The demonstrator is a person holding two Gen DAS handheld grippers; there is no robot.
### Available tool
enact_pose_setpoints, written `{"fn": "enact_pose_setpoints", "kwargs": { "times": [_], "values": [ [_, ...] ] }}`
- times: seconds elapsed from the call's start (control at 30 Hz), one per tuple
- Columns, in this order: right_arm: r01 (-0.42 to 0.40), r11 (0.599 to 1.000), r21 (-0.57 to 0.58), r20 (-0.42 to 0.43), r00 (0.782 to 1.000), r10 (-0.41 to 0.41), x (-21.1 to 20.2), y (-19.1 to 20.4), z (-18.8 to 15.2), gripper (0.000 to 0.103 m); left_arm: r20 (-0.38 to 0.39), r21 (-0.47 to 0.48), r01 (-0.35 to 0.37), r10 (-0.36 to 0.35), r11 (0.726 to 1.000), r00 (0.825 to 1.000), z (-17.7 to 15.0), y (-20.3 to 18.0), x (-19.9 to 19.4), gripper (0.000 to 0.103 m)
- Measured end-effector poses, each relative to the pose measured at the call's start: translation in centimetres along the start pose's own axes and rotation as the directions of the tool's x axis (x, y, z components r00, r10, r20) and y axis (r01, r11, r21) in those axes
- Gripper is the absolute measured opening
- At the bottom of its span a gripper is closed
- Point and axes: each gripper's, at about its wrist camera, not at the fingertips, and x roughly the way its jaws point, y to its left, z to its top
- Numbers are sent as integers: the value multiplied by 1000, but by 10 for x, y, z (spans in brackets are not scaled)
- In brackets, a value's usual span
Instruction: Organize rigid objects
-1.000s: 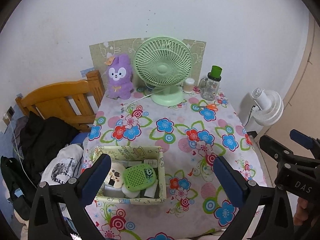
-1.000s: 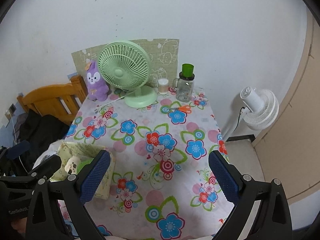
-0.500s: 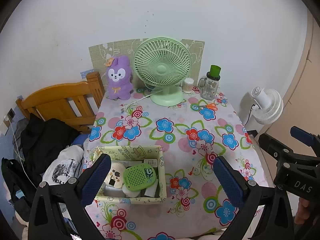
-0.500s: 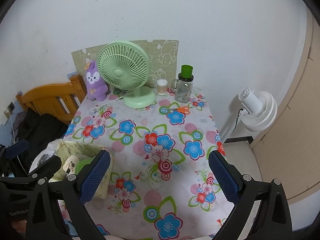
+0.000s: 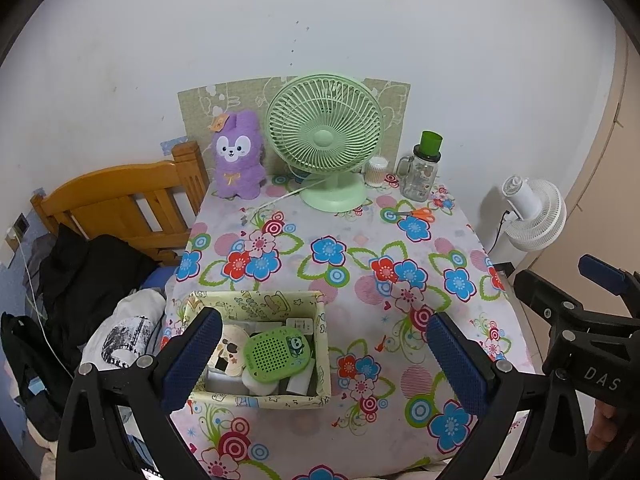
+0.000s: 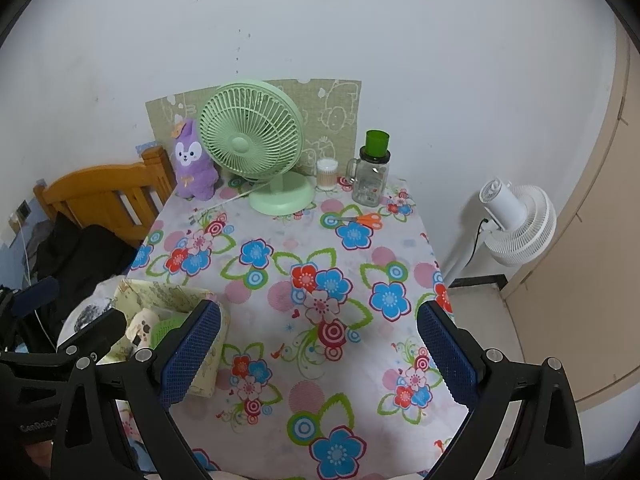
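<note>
Here, both hand-held grippers hang spread wide and empty above the near edge of the flowered surface [image 5: 360, 248], the left hand-held gripper [image 5: 320, 360] over the patterned box [image 5: 256, 304] and the right hand-held gripper [image 6: 318, 352] beside that box. Inside the box lie a green speaker-like gadget [image 5: 278, 354] and other small items. Well behind the box stand the green fan [image 5: 326, 140], purple plush [image 5: 238, 156], glass jar [image 5: 422, 168] and orange scissors [image 5: 418, 214].

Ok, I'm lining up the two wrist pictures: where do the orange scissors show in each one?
Left wrist view: the orange scissors lie on the tablecloth right of centre, upper half, below the glass jar.
Right wrist view: the scissors lie just above centre, again below the jar.
Shared landmark: the green fan, left of the scissors.
</note>
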Motion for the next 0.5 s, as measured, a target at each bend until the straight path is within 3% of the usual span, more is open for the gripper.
{"fn": "enact_pose_setpoints", "kwargs": {
  "times": [0.5],
  "values": [
    [-6,1000,18,-5,1000,6,5,0,-2,100,1,-3,4,-4,1000,1000,-1,2,4,103]
  ]
}}
